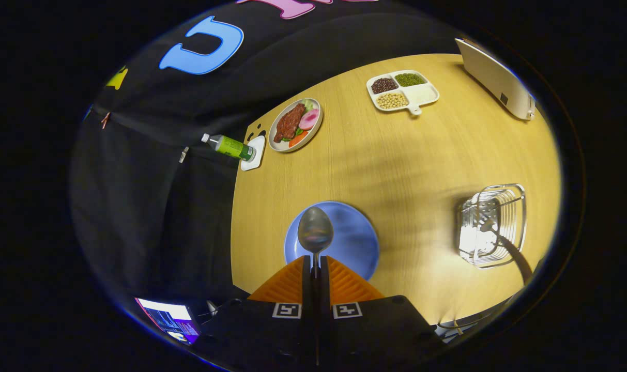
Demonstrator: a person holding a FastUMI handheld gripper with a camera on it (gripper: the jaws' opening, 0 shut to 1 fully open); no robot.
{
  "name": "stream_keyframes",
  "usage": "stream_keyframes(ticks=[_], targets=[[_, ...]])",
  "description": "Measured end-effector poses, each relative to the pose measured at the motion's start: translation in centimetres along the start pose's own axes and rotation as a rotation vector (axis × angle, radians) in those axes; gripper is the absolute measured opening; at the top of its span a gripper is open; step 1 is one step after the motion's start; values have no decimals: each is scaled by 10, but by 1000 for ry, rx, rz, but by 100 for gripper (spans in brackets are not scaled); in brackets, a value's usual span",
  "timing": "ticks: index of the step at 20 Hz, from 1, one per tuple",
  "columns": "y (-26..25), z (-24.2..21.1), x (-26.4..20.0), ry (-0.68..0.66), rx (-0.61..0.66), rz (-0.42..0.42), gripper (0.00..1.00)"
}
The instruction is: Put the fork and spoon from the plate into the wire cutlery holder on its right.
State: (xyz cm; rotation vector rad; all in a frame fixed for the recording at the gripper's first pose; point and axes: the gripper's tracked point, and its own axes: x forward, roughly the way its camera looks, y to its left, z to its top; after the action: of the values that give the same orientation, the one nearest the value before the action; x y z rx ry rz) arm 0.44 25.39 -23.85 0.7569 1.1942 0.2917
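So the gripper (316, 268) is hanging above the pale wooden table (422, 155) with its two fingers squeezed together on the handle of a grey metal spoon (315, 235); the spoon's bowl is sticking out just ahead of the fingertips, over the round blue plate (354, 243); the wire cutlery holder (491, 225) is sitting well off to the plate's right, already holding a dark-handled utensil (509, 253) that's leaning out of it; further back there's a round plate of toy meat and veg (295, 124), a green-labelled bottle (228, 145) lying on a white coaster, and a white divided tray of beans (402, 91).
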Motion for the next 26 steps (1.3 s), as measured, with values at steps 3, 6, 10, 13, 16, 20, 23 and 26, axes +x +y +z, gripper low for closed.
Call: stream_keyframes(ticks=[3, 6, 10, 13, 16, 20, 23, 26], targets=[[-39, 16, -46, -39, -15, -63, 8], [-79, 23, -81, -45, -22, -137, 8], [-130, 20, -105, 24, -31, -245, 8], [-153, 12, -104, 124, -68, -300, 8], [-161, 10, -90, 223, -121, -330, 8], [-171, 9, -60, 347, -204, -381, 7], [-180, 9, -43, 409, -241, -416, 8], [-182, 10, -33, 429, -252, -426, 8]])
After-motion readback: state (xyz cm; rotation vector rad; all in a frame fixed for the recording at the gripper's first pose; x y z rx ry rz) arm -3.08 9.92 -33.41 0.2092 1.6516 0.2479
